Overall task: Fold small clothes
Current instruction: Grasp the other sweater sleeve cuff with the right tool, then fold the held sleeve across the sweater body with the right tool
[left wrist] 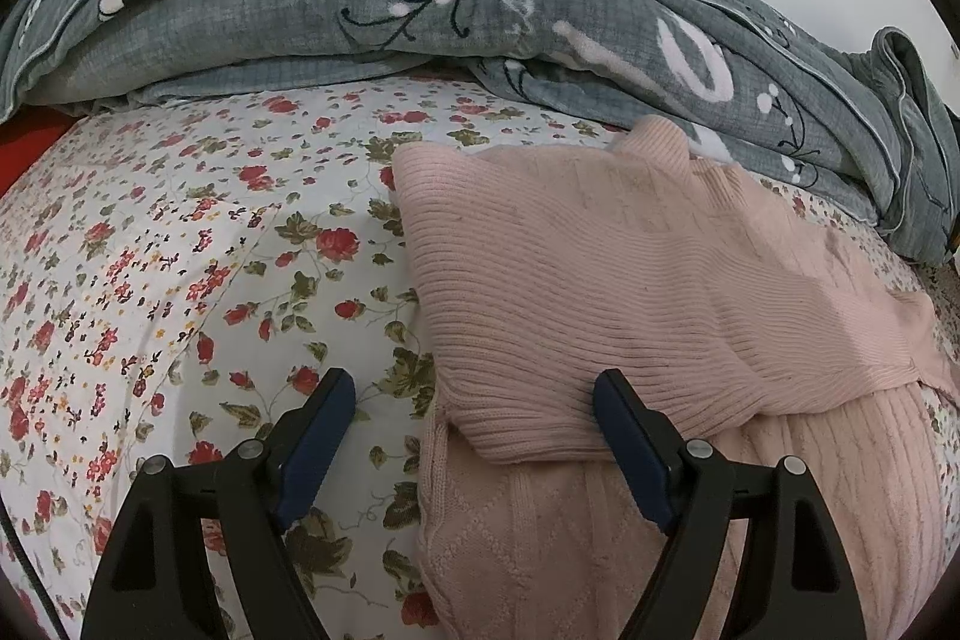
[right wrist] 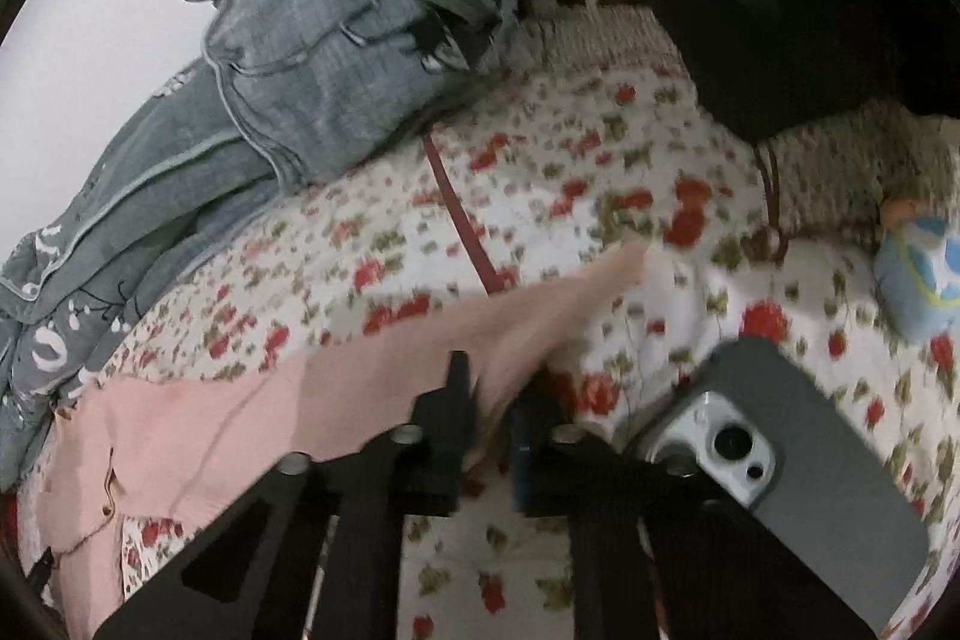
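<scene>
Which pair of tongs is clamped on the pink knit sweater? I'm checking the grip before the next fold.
The right tongs: closed on the pink knit sweater's sleeve. The left tongs stand open above its folded edge.

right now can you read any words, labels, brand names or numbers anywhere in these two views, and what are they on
None that can be read.
Grey quilt: large white shapes that may be letters, broken by the folds, unreadable.
Phone in its grey case: no logo or lettering shows.
Pink sweater: no tag or label shows.
Blue item at the right edge: blurred, nothing legible.
</scene>
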`<state>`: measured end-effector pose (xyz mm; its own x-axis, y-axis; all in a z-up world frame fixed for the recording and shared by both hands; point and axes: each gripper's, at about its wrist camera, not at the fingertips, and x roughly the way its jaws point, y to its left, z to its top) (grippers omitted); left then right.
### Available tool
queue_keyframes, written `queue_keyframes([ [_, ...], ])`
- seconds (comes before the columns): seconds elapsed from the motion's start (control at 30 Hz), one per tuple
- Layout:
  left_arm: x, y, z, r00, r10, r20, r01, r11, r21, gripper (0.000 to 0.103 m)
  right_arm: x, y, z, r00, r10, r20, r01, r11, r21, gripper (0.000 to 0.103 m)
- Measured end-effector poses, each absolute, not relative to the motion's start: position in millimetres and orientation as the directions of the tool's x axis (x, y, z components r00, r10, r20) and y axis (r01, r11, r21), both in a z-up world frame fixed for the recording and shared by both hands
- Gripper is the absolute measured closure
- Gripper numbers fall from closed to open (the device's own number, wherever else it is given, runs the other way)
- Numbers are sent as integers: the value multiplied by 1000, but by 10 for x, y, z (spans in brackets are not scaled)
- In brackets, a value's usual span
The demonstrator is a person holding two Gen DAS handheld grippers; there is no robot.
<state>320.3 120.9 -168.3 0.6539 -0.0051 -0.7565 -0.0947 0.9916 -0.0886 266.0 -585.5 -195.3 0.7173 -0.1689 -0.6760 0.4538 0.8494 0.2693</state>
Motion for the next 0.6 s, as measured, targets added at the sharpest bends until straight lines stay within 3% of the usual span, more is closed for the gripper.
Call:
queue_keyframes([
  [0.13, 3207, 1192, -1675, 654, 3, -757, -97, 992, -80, 22, 2635, -5541, -1643, 742, -274, -612, 443, 886, 139, 97],
  [0.33, 3187, 1262, -1631, 657, -14, -754, -112, 987, -117, 22, 2641, -4827, -979, 821, -300, -485, 380, 922, 72, 97],
  [0.6, 3037, 1624, -1499, 693, -40, -720, -198, 949, -244, 22, 2784, -3308, -344, 911, -133, -390, 146, 989, 3, 97],
])
